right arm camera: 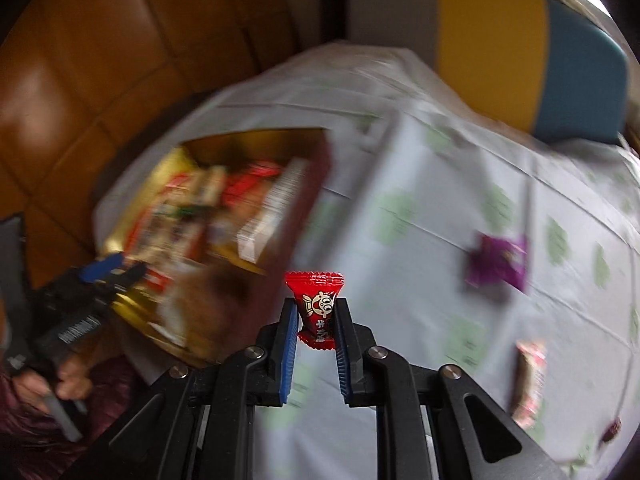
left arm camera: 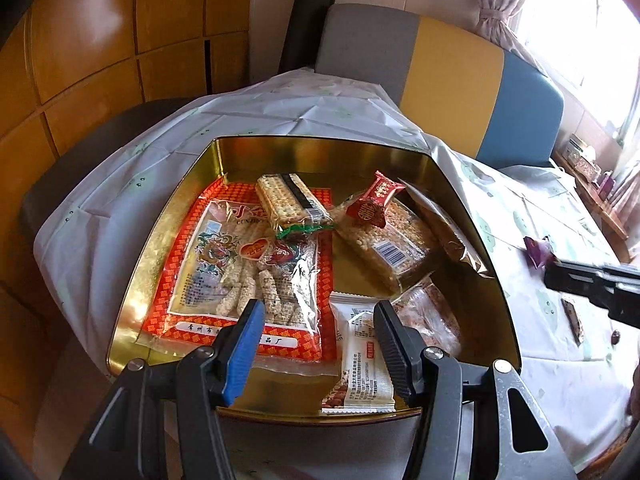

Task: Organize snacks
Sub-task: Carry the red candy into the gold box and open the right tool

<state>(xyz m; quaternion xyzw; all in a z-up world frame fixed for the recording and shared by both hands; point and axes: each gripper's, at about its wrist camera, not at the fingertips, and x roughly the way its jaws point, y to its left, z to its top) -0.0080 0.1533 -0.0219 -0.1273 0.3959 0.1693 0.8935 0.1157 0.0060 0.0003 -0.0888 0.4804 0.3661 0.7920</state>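
Your right tongs (right arm camera: 316,316) are clamped on a red wrapped candy (right arm camera: 316,306); left tongs (left arm camera: 320,320) stand apart over the gold tin (left arm camera: 160,240) at ten o'clock. The thin pinch risks slippage in transit

Daylight from the window (left arm camera: 580,40) at right — glare there; right wrist view motion-blurred, edges bowed.

gold tin (right arm camera: 132,240) and contents motion-blurred, purple packet (right arm camera: 498,262) smeared
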